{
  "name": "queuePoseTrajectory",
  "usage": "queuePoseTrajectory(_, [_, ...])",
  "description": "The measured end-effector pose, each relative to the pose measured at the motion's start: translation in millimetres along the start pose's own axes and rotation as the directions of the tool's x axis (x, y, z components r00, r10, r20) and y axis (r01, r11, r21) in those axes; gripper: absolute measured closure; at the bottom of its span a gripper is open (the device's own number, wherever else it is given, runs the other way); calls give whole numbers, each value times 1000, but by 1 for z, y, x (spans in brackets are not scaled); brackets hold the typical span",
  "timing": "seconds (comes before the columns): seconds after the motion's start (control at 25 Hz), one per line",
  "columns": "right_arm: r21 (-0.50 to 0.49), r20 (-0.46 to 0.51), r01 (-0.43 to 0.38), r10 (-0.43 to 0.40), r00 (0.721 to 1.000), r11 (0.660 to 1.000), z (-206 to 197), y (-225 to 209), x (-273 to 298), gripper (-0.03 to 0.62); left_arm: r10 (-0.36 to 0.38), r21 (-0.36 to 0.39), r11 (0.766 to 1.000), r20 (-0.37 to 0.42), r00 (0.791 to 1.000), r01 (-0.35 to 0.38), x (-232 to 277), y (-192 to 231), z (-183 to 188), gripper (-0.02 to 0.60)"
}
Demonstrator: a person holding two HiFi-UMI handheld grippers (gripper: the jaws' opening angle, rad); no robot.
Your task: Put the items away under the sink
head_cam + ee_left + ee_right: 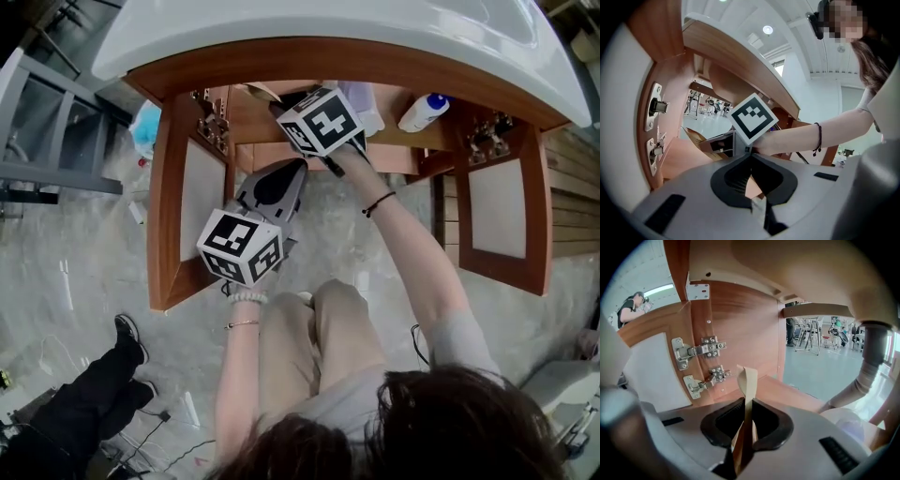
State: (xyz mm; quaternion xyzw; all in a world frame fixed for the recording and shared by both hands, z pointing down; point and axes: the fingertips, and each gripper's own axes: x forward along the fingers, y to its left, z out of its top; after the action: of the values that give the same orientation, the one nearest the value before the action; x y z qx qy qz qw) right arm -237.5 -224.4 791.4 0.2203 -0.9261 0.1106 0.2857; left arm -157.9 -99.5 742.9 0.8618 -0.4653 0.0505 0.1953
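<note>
My right gripper reaches into the open cabinet under the sink. It is shut on a folded strip of a brown paper bag, which stands up between its jaws. In the head view the bag shows at the cabinet's back left, just past the right gripper. My left gripper hangs in front of the cabinet opening, below the right one. Its jaws are shut with nothing between them. In the left gripper view the right gripper's marker cube sits ahead, with the bag to its left.
Both cabinet doors stand open, the left door and the right door. A white bottle with a blue cap and a white pack lie on the cabinet floor. The drain pipe hangs at right. Another person's leg shows at lower left.
</note>
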Motion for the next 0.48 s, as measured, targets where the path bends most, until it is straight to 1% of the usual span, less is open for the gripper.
queuePoseTrajectory(0.28, [-51,-13,75,-76,997,996,6,-15,29,538,3,9,1000,6,1000,-3,3,11,-9,584])
queuePoseTrajectory(0.48, [-66,1,108,-108,994,992,6,-22,35,537,10,15,1000,14,1000,-10,4,16,-12,584])
